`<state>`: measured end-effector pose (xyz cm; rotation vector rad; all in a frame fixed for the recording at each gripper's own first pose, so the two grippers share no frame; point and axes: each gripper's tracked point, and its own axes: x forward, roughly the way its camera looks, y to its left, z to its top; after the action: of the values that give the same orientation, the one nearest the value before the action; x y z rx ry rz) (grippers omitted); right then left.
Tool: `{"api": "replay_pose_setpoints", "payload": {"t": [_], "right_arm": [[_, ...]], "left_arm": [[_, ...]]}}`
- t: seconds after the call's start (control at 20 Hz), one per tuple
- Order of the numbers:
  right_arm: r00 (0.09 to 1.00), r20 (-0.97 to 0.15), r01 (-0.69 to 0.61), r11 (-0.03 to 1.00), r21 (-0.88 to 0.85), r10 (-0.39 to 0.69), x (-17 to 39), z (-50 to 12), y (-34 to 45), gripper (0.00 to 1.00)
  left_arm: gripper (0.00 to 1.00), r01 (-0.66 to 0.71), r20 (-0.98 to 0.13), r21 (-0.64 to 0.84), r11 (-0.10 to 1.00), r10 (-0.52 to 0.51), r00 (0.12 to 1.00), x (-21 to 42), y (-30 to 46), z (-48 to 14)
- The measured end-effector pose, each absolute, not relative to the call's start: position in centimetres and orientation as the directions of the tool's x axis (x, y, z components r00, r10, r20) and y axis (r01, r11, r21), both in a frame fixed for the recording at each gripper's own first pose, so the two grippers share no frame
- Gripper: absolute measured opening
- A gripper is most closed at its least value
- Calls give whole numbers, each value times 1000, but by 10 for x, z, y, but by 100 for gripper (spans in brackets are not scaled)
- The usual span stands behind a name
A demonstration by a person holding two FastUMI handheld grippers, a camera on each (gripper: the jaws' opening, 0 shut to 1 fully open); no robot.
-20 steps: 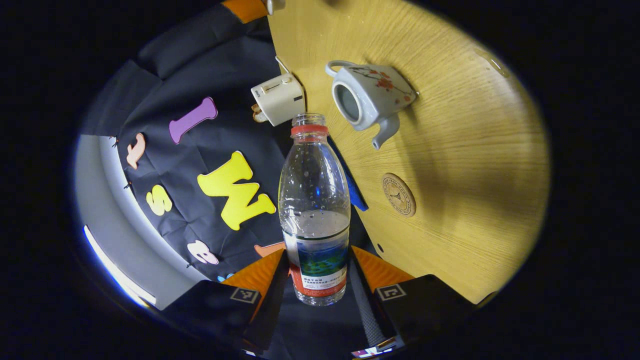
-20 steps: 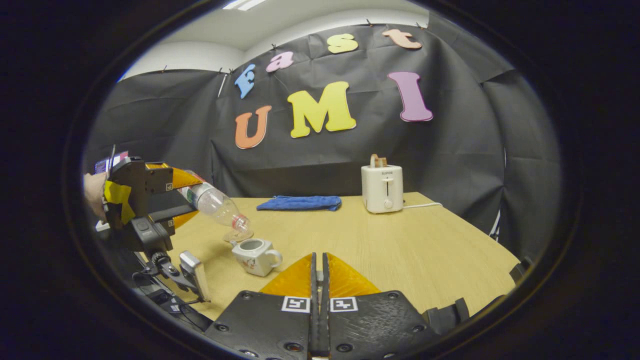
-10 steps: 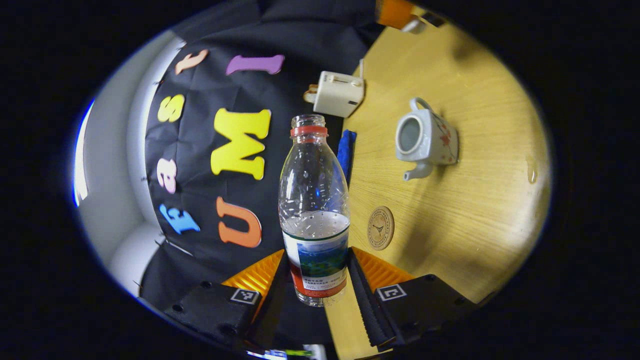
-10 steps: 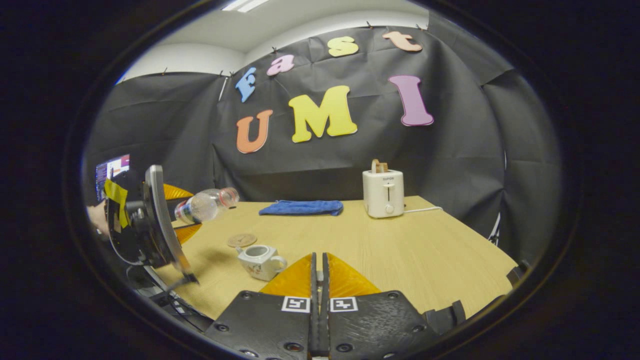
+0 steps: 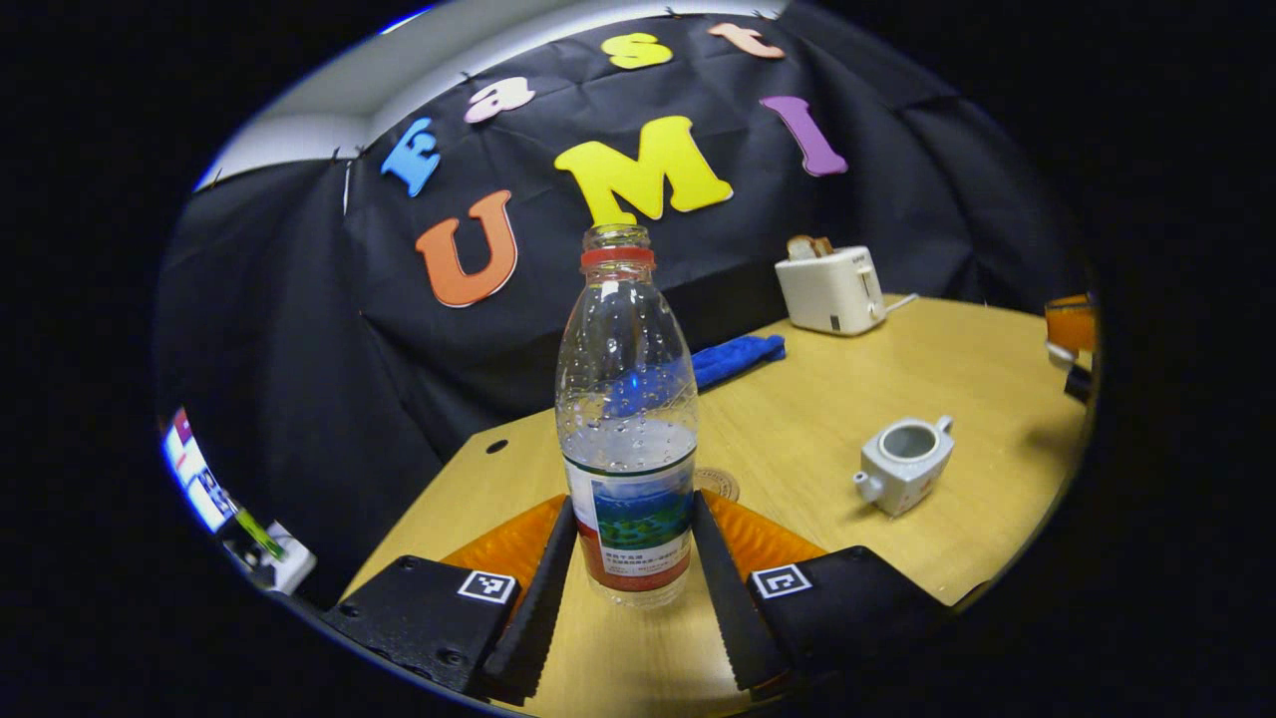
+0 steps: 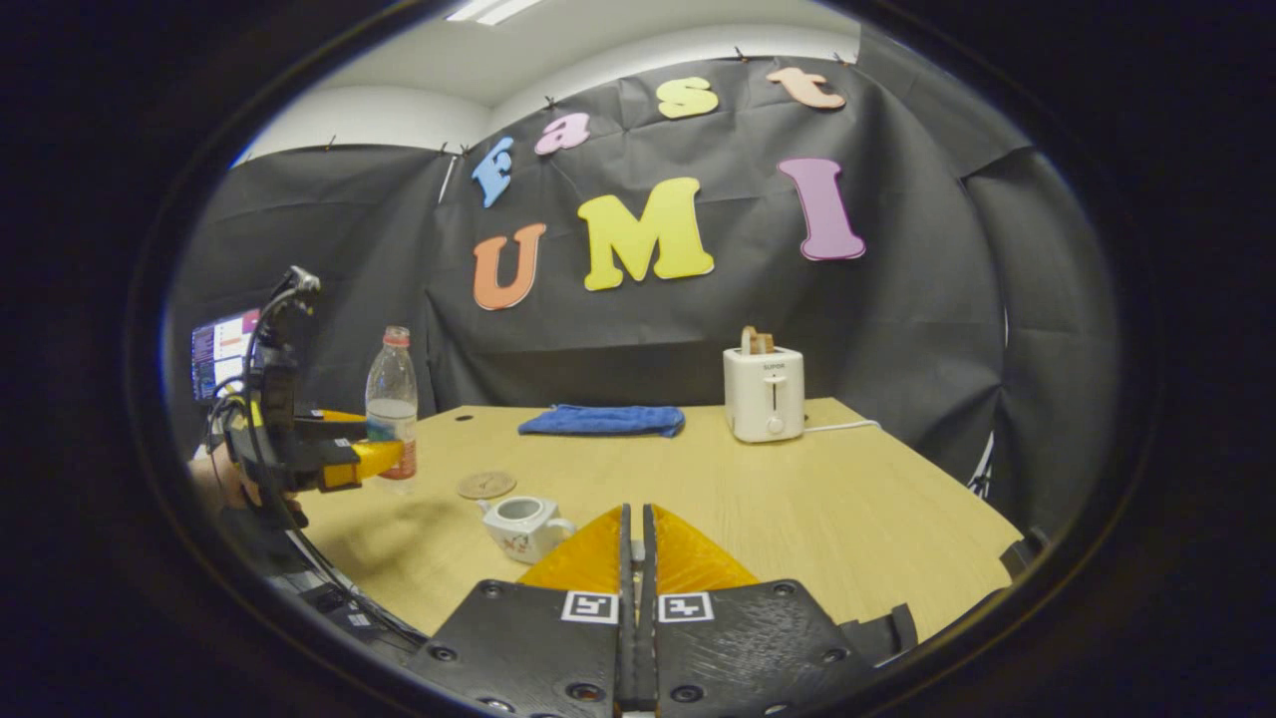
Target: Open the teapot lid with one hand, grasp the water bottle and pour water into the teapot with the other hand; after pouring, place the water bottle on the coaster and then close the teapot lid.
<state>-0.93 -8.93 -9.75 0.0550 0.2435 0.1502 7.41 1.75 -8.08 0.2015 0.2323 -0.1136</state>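
Observation:
My left gripper is shut on the lower part of a clear water bottle, which stands upright, uncapped and about a third full. In the right gripper view, the bottle and left gripper sit just left of the round coaster. The coaster peeks out behind the bottle. The white teapot stands open on the table, right of the coaster. My right gripper has its fingers together above the teapot. At the far right of the left gripper view, it carries a small white piece, the lid.
A white toaster with bread in it and a folded blue cloth sit along the back of the wooden table. A lit screen glows beyond the table's left edge, behind the hand on the left gripper.
The left gripper has swung the bottle from tilted mouth-down over the teapot back to upright and moved it left, beside the coaster. The right gripper has barely moved.

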Motion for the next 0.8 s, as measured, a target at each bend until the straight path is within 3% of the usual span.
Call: {"api": "replay_pose_setpoints", "payload": {"t": [0.3,0.55,0.8], "right_arm": [[960,-243,-135,990,38,141,-10,-98,-86,0],[957,-258,-127,991,31,130,-8,-103,-88,0],[957,-267,-113,994,13,112,-4,-107,-95,0]], "left_arm": [[71,150,-168,-7,989,-149,974,124,11,-82],[71,164,-135,-49,985,-169,976,157,7,-83],[71,165,-180,-69,984,-175,968,178,0,-103]]}}
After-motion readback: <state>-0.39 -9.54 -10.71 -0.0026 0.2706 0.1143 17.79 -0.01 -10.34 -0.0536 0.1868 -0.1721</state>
